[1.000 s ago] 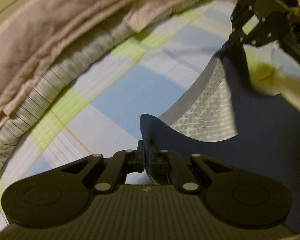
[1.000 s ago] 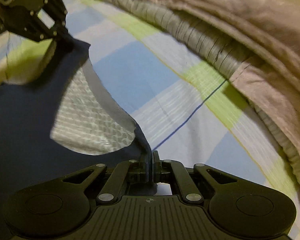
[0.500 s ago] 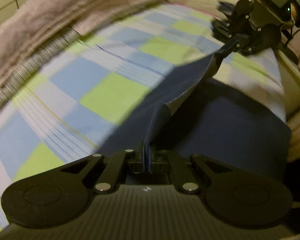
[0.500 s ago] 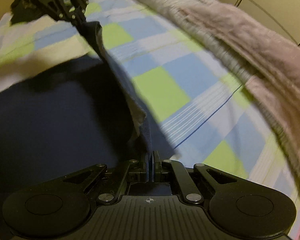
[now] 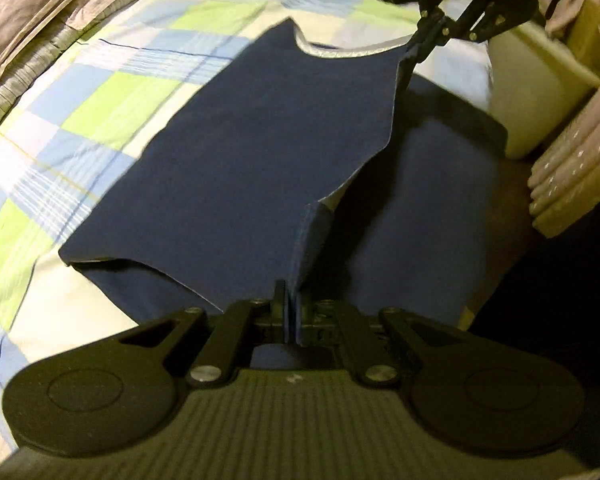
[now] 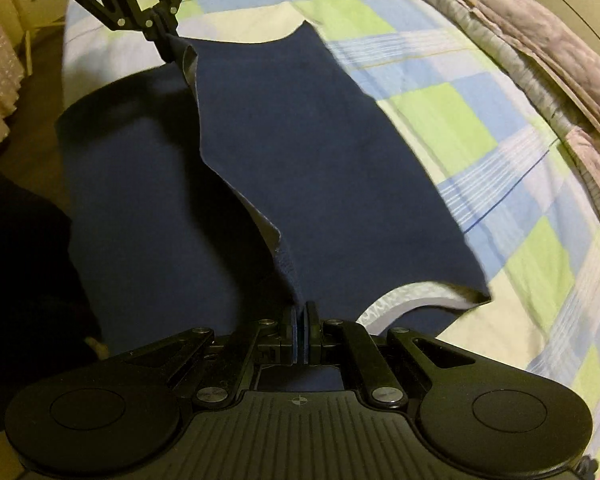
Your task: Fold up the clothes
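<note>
In the left wrist view, the navy garment now lies far more spread over the checked bed sheet than half a second ago, when it rose as a narrow taut strip between the two tools; a wide dark panel with a pale inner lining at its far edge now covers the middle of the bed. The left gripper has its fingers pressed together on a stitched edge of the garment, which runs up from the pinch. Far off at the top right, the right gripper pinches another corner of the same cloth. A grey striped quilt lies along the far left side of the bed

In the right wrist view, the garment has likewise widened from a thin raised fold into a broad flat panel on the sheet, its pale lining showing at the near hem. The right gripper is clamped on a blue seam, with no gap visible between its fingers. At the top left, the left gripper holds the opposite corner, fingers closed on the cloth. The quilt lies along the right side
</note>
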### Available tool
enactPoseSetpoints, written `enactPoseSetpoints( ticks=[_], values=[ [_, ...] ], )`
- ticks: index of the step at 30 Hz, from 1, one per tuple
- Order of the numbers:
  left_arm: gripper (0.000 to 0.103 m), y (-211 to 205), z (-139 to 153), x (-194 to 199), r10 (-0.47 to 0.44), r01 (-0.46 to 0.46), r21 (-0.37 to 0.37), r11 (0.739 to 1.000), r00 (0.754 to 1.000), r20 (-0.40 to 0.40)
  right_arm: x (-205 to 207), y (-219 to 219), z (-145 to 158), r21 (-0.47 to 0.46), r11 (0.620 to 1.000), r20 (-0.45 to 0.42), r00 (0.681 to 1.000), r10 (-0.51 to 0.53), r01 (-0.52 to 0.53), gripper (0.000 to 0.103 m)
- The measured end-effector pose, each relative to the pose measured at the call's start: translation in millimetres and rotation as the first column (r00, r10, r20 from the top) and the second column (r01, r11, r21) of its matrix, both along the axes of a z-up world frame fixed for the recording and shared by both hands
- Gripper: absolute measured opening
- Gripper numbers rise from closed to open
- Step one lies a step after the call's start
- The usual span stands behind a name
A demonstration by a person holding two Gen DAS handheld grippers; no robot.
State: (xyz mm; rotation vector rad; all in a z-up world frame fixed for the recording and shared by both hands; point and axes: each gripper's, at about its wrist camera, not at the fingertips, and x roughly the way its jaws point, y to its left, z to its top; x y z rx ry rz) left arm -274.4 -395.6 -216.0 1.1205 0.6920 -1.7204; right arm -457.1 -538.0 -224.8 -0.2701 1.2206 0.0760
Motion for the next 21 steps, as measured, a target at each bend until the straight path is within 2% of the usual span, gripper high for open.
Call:
enactPoseSetpoints(
  ticks=[3,8,13,21],
  values=[
    [0.001,18,-4,-22,0.006,-0.006,-0.002,1.0,1.0,0.029,-22,19,-10,-0.013,1.0,0.019,1.0,0.013,-0.012,0.001],
    [0.001,44,-18,-57,-0.067,0.066,0.02,0.998,0.993,0.102,-47,44,-28,-0.028,1.0,0.041,0.999,-0.001,0.002,0.001],
    [0.001,56,-35,-68,-0.087,0.085,0.025,0.996,0.991,0.105,-63,63,-47,-0.038,0.998,0.054,0.998,-0.039,0.041,0.001],
    [0.0,84,-57,-76,-0.17,0.174,-0.017,0.985,0.976,0.138,-77,93,-67,-0.077,0.991,0.065,0.992,-0.109,0.114,0.001]
  ],
)
